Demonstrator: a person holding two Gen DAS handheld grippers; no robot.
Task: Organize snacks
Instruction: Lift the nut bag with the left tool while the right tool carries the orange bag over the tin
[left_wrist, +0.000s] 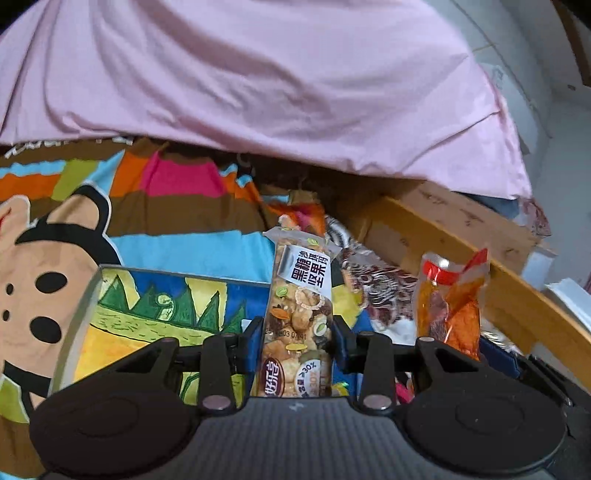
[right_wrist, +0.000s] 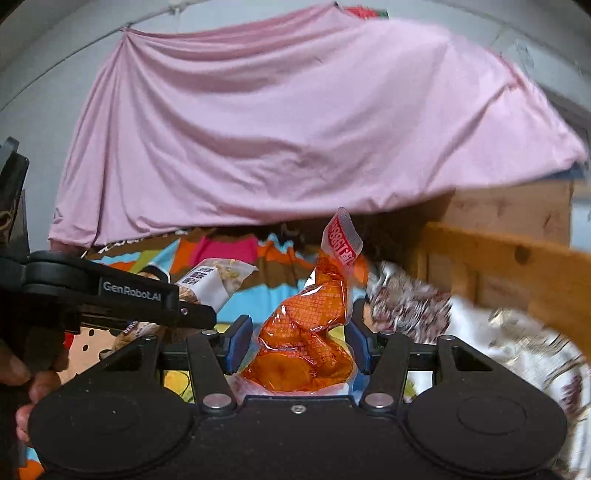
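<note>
Snacks gripped, 1 in each claw, above a patterned bedsheet.

Left claw (left_wrist: 298, 341) is clamped on a clear nut-bar packet (left_wrist: 299, 314), which stands upright between the blue pads and reaches well past the fingertips. Right claw (right_wrist: 295, 343) grips an orange vacuum-sealed snack pouch (right_wrist: 310, 332), its red-and-white top edge twisting upward beyond the pads; in the left wrist view the same pouch shows just right of the nut bar. Below the left claw lies a box with a cartoon landscape (left_wrist: 162, 306). Farther on, a crinkled silver-and-maroon wrapper (right_wrist: 406, 306) lies on the colourful bedsheet (left_wrist: 177, 214) beside a wooden rail (left_wrist: 498, 291). Behind hangs a pink cloth (right_wrist: 277, 129).
</note>
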